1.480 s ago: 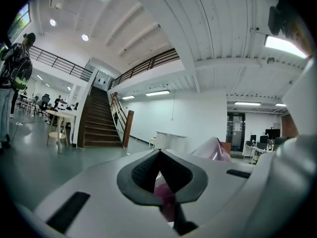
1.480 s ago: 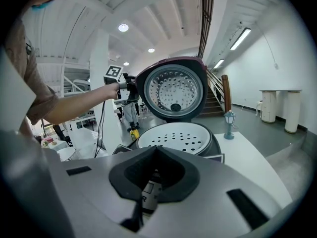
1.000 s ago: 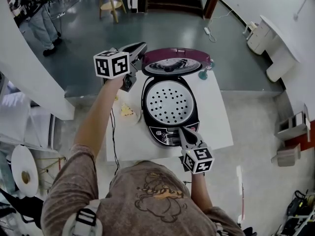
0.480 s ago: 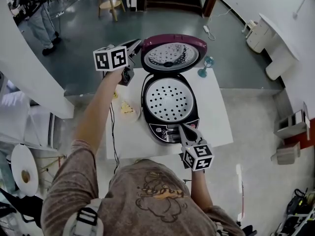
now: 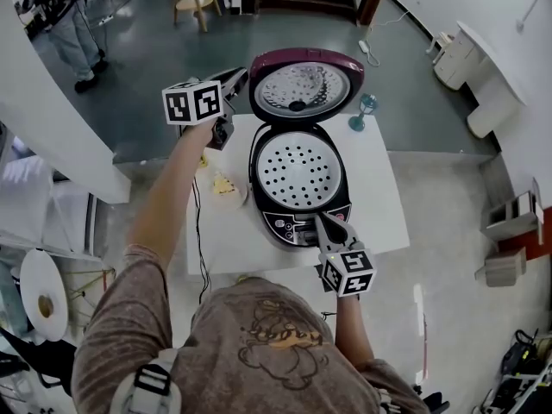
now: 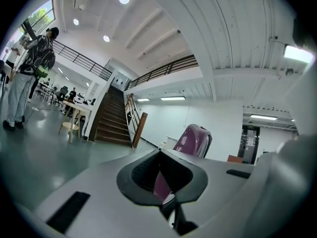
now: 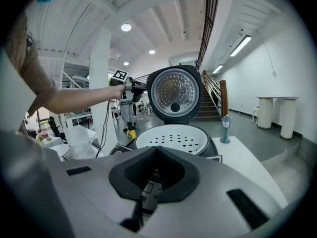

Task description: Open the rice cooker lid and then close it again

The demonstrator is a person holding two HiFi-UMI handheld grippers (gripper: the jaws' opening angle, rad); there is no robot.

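White table (image 5: pixel 379 205) holds our rice cooker (image 5: pixel 285 228); its lid (image 5: pixel 306 84) stands open at twelve o'clock, so closing remains. Left gripper (image 5: pixel 241 77), right gripper (image 5: pixel 322 222): jaws together.

The rice cooker lid (image 5: pixel 306 84) is maroon outside, with a silver, finely dotted inner plate. The cooker body (image 5: pixel 289 231) is black, and its tray (image 5: pixel 297 173) is white with rows of dark round holes. The bench (image 5: pixel 384 205) is white. The left gripper (image 5: pixel 240 78) and right gripper (image 5: pixel 321 220) are grey, each with a cube of black-and-white square markers. The floor (image 5: pixel 155 50) is dark grey-green.
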